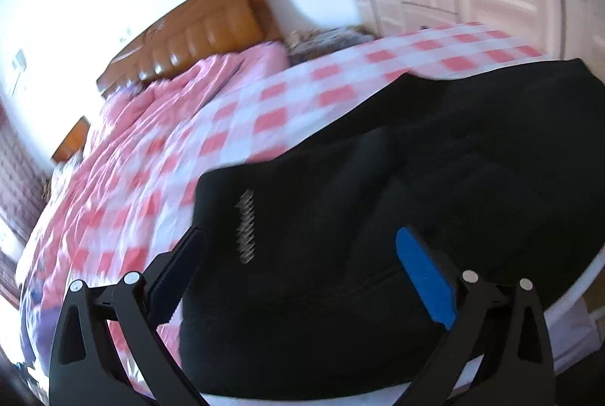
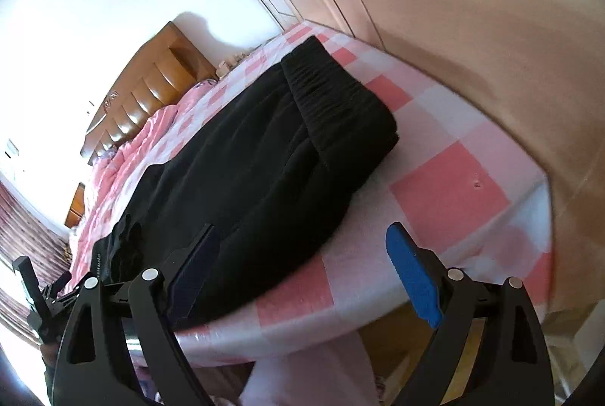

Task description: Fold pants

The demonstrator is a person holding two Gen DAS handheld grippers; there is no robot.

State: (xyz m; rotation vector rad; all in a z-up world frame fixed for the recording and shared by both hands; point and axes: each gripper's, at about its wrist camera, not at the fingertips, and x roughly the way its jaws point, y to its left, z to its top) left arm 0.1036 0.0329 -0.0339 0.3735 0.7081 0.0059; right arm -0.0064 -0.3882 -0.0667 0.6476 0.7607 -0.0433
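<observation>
1. Left wrist view: the left gripper [image 1: 298,260] hangs with fingers spread and empty over the black pants [image 1: 397,217].
2. Right wrist view: the right gripper [image 2: 302,254] is released too, apparently clear of the pants.
3. The pants lie folded on the checked bedsheet [image 2: 446,194], near its edge.

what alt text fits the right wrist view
Black pants lie partly folded on a pink-and-white checked bedsheet, elastic waistband toward the far end. The right gripper hangs open over the pants' near edge, holding nothing; a wooden headboard stands behind.
</observation>
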